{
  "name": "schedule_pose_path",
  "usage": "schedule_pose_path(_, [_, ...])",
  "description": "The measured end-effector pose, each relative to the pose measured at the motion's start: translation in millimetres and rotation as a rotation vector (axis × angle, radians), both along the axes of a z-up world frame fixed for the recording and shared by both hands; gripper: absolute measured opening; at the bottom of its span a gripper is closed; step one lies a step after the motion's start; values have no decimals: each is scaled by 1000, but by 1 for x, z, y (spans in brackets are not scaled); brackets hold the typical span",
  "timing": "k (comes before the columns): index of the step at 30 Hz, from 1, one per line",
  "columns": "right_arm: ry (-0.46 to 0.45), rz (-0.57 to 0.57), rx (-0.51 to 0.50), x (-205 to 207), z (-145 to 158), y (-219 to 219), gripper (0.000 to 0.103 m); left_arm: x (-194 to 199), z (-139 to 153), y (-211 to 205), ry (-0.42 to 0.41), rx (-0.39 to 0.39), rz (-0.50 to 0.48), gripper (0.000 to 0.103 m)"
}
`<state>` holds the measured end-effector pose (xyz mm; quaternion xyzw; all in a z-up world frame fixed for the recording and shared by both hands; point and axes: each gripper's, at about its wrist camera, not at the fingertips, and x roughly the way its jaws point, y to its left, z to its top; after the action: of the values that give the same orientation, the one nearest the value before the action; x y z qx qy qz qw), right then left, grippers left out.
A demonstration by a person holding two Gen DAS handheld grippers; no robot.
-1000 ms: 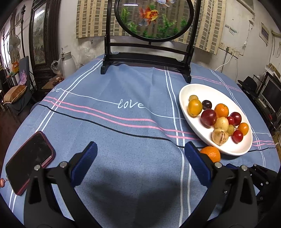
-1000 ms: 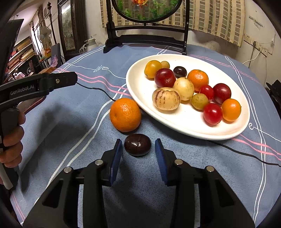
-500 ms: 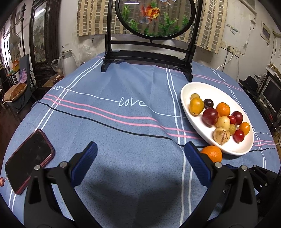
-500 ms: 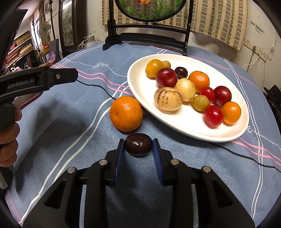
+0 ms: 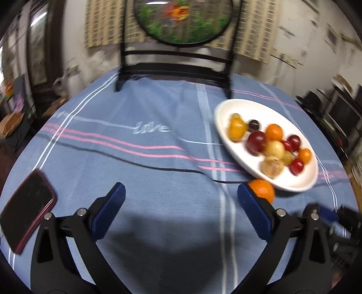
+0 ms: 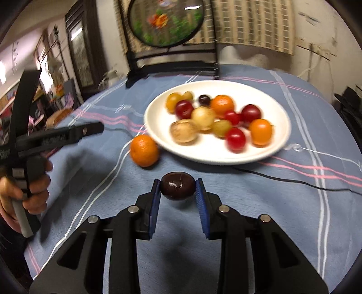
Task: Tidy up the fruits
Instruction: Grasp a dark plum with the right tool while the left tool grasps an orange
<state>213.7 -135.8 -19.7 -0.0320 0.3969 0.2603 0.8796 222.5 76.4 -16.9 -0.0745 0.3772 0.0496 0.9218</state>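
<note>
The right gripper (image 6: 177, 188) has its two blue pads clamped on a dark purple plum (image 6: 177, 186), one pad on each side of the fruit, and the plum is lifted a little above the blue tablecloth (image 6: 260, 203), with its shadow on the cloth just under it. The jaws have just been closing, and the plum is between them. From the plum, a loose orange (image 6: 144, 150) lies on the cloth at about 11 o'clock, just beside the near-left rim of the white oval plate (image 6: 156, 133); if it touches the rim cannot be told. The plate is at about 12 to 1 o'clock from the plum and it carries a heap of small fruits: yellow, red, orange and dark ones, all blurred. At 9 o'clock in the right wrist view a person's hand (image 6: 27, 192) holds the handle of the left gripper (image 5: 181, 200), which points across the table. In the left wrist view the jaws of this gripper stand wide apart with only bare cloth between them, and nothing is held. The same orange (image 5: 263, 192) shows just behind the right blue pad (image 5: 253, 212), at about 3 o'clock, and the plate (image 5: 226, 140) lies beyond it at about 1 o'clock. A phone (image 5: 27, 208) with a red case lies flat on the cloth at about 9 o'clock, well apart from the fruits. At 12 o'clock, at the far edge of the table, stands a round goldfish screen (image 5: 183, 20) on a black stand.
</note>
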Motion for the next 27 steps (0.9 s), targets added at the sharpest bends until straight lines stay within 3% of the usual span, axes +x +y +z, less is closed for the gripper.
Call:
schedule_pose_path(9, [16, -52, 72, -1, 8, -24, 32, -8, -5, -59, -52, 33, -324, 98])
schedule_pose_path(11, [24, -43, 83, -1, 9, -24, 32, -7, -9, -69, -40, 43, -375, 93])
schedule_pose_path(24, [34, -44, 98, -3, 10, -25, 32, 22, -30, -78, 44, 39, -377, 60])
schedule_pose_path(27, [32, -43, 100, -4, 11, -26, 32, 27, -33, -80, 52, 48, -373, 58])
